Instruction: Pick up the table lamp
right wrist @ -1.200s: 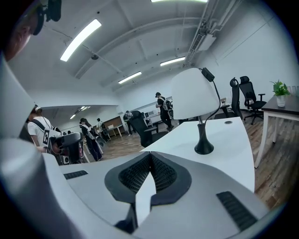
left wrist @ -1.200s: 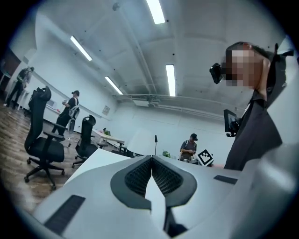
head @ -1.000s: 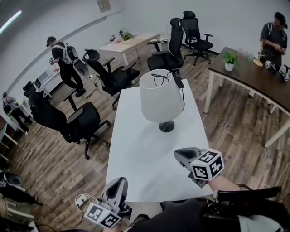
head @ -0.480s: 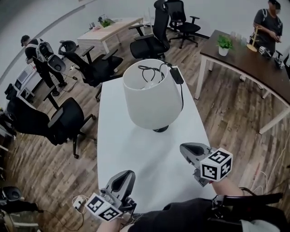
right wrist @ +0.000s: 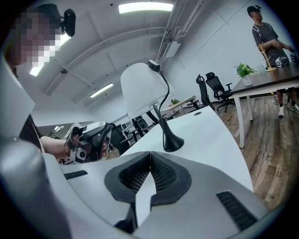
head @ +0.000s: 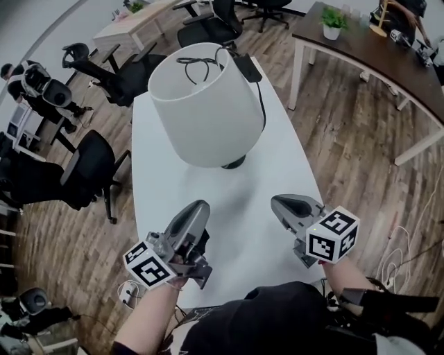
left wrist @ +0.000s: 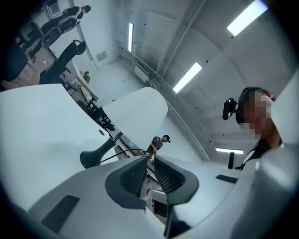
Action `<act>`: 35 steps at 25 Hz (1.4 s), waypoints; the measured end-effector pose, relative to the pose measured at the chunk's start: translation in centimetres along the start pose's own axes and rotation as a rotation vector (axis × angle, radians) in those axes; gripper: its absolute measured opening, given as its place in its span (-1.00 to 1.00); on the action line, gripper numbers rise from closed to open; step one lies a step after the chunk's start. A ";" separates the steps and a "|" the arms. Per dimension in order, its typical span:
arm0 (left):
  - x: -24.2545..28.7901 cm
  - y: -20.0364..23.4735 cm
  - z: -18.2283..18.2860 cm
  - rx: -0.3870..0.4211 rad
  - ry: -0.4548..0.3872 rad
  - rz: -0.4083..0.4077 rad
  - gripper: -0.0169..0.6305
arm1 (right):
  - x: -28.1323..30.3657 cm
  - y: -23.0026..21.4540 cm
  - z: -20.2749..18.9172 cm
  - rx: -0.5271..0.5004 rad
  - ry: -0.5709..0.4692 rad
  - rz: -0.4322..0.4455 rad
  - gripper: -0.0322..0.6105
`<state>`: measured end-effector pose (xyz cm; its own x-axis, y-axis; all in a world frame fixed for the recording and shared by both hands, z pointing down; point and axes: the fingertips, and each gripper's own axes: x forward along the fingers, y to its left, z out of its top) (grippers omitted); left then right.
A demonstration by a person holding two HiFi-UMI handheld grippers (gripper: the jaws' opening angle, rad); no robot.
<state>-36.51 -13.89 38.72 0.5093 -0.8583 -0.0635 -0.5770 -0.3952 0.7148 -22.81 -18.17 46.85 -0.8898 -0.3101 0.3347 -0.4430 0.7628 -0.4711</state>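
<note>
The table lamp stands on the white table (head: 243, 215), with a broad white shade (head: 208, 104) over a small black base (head: 234, 163). Its black cable and adapter (head: 246, 67) hang across the shade's top. My left gripper (head: 198, 208) hovers over the table's near part, short of the lamp's left side. Its jaws are opening, a thin slit shows between the pads, and nothing is in them. My right gripper (head: 281, 202) is shut and empty, short of the lamp's right side. The left gripper view shows the base (left wrist: 96, 156) ahead; the right gripper view shows the base (right wrist: 172, 142) and shade (right wrist: 140, 88).
Black office chairs (head: 76, 173) crowd the table's left side and far end. A dark desk (head: 361, 52) with a potted plant (head: 331, 21) stands at the right. A light desk (head: 135, 21) is at the back. Cables (head: 395, 256) lie on the floor at right.
My left gripper has come in from beyond the table's near edge to over the table, toward the lamp, and has rolled. The right gripper has sunk a little. The lamp has not moved.
</note>
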 end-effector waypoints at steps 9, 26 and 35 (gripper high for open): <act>3.3 4.1 1.8 -0.170 -0.097 -0.020 -0.10 | -1.8 -1.9 -1.5 0.058 -0.029 -0.032 -0.85; 7.4 3.8 4.1 -0.383 -0.279 -0.231 -0.17 | -4.6 -5.6 -1.6 0.110 -0.067 -0.128 -0.85; 8.5 2.1 5.9 -0.371 -0.338 -0.362 -0.72 | -5.3 -6.5 -1.1 0.136 -0.081 -0.162 -0.85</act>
<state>-37.12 -23.91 35.56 0.3657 -0.7712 -0.5211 -0.1138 -0.5928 0.7973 -15.11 -20.84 49.05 -0.8094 -0.4707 0.3511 -0.5865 0.6176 -0.5240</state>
